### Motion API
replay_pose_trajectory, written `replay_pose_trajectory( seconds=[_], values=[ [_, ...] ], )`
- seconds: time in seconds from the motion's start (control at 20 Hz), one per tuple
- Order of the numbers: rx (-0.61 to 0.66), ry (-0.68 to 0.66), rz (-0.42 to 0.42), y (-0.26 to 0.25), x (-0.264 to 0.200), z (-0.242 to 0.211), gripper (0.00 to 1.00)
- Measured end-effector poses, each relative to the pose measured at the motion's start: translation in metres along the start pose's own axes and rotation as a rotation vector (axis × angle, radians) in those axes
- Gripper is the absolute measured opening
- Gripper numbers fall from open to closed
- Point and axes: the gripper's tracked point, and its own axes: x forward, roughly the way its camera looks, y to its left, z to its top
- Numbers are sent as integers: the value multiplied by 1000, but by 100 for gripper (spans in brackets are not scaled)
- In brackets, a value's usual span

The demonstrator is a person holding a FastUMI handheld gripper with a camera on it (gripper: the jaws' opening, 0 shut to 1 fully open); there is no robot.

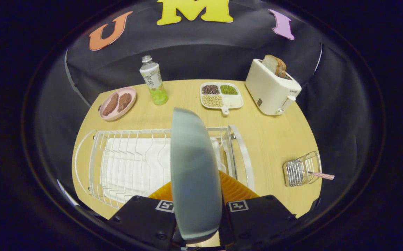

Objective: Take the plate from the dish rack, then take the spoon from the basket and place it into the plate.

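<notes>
The plate (194, 174) stands on edge between the fingers of the gripper (197, 212), which press on its two faces, closed to just the thickness of its lower rim; this edgewise hold suits a plate taken upright out of the slots of the dish rack (131, 164), above which it now hangs. Its long axis runs away from the fingers toward the bottle (153, 85), with its rim pointing up and forward. The spoon (321, 175) waits in the wire basket (301, 170), handle poking out sideways.
</notes>
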Motion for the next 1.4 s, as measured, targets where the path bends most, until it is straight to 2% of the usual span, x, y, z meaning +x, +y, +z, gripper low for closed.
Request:
replay_pose_trajectory(
  seconds=[0.2,0.35,0.5,0.75,0.9,1.15,1.4],
  values=[
    [-18,-41,-35,-10,-16,9,39],
    [-21,-62,19,-6,-31,4,38],
    [-1,-60,108,-5,-45,-18,38],
    [23,-63,281,-11,-68,-86,38],
    [70,-58,338,-24,-65,-124,39],
    [170,73,460,-35,-45,-194,39],
    [310,161,544,-46,-29,-245,40]
  ],
)
